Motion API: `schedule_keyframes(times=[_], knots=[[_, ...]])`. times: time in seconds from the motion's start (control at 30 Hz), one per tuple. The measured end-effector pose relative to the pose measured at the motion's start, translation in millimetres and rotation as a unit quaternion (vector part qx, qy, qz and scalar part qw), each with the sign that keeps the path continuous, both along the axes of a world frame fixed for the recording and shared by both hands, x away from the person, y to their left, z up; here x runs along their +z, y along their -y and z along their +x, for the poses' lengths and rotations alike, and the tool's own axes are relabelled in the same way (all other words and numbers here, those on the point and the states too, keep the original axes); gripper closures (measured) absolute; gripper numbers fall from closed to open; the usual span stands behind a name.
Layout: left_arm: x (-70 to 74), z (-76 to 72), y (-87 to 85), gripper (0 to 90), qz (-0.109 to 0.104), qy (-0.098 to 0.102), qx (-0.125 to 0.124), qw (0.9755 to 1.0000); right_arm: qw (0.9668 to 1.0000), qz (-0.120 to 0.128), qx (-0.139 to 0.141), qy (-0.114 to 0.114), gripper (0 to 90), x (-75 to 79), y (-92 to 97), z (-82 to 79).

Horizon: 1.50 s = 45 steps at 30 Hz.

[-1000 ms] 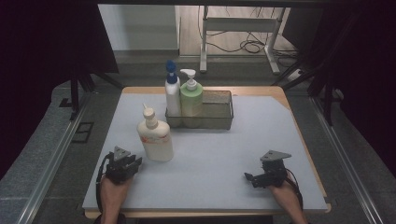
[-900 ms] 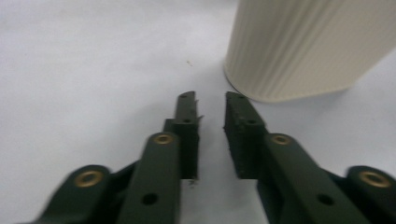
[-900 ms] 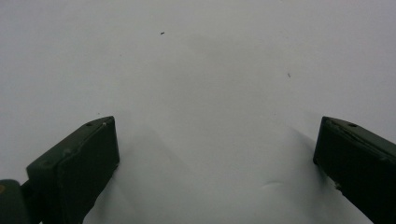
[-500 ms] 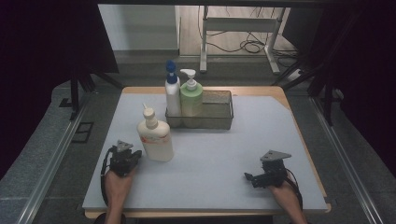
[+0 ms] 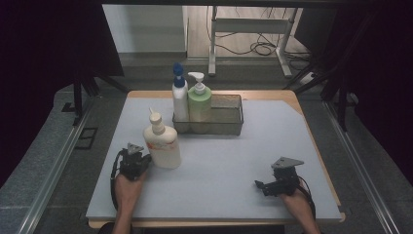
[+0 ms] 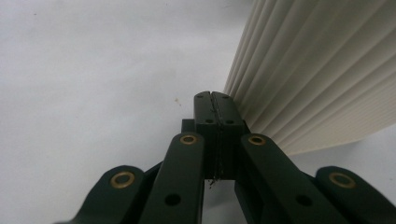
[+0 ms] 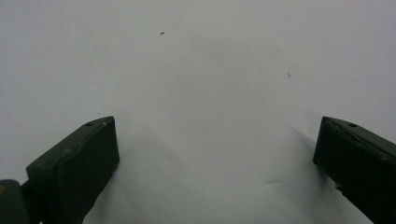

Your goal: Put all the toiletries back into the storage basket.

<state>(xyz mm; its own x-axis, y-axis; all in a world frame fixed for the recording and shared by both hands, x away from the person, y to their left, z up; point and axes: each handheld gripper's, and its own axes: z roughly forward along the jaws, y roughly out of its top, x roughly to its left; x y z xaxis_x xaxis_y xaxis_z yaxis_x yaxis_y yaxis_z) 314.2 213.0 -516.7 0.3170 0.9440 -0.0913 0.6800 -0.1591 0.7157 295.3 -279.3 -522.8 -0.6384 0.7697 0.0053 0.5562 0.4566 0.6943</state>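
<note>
A: Where is the cream lotion bottle (image 5: 162, 143) right now?

B: Standing upright on the grey table mat (image 5: 224, 195), out in the open, in front of the wire basket (image 5: 229, 117) and to its left. In the left gripper view its ribbed cream wall rises just beside the jaw tips.

A: And the left gripper (image 5: 138, 163), has it got hold of the bottle?

B: No. Its jaws are pressed flat together with nothing between them, and the tips sit at the bottle's base on its left side. I would judge it is placed that way to nudge the bottle sideways rather than to grasp it; closed jaws make a firm pushing edge.

A: The right gripper (image 5: 265, 186)?

B: It rests low on the mat near the front edge, well apart from everything, jaws spread wide over bare mat and holding nothing.

A: What else is around?

B: A white bottle with a blue spray cap (image 5: 179, 95) and a green pump bottle (image 5: 199, 102) stand together in the basket's left end. The basket's right end is free, but its front wall lies between that space and the lotion bottle.
</note>
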Motion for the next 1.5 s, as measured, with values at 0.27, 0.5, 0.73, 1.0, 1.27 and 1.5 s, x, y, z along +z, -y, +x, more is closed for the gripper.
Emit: schedule_keyframes(times=[0.27,0.5,0.73,1.0,1.27,1.5], knots=[[-0.1,9.4,12.6,89.2,0.000,0.003,-0.018,0.9998,1.0000,0.000,0.000,0.000,0.0,0.0,0.0,0.0],[-1.2,15.1,20.7,89.1,-0.001,0.009,-0.036,0.9993,1.0000,0.000,0.000,0.000,0.0,-0.1,0.0,0.0],[-1.6,22.0,34.1,89.1,-0.001,0.014,-0.063,0.9979,1.0000,0.000,0.000,0.000,0.0,-0.1,0.0,0.0],[-2.4,29.0,48.3,89.1,-0.007,0.012,-0.083,0.9964,1.0000,0.001,0.000,0.000,0.0,-0.1,0.0,0.0],[-3.1,32.9,60.5,89.1,-0.007,0.010,-0.102,0.9948,1.0000,0.001,0.000,0.001,0.0,-0.2,0.1,0.0],[-2.5,32.5,70.8,89.1,-0.003,0.007,-0.119,0.9929,1.0000,0.001,0.000,0.001,0.0,-0.2,0.1,-0.1]])
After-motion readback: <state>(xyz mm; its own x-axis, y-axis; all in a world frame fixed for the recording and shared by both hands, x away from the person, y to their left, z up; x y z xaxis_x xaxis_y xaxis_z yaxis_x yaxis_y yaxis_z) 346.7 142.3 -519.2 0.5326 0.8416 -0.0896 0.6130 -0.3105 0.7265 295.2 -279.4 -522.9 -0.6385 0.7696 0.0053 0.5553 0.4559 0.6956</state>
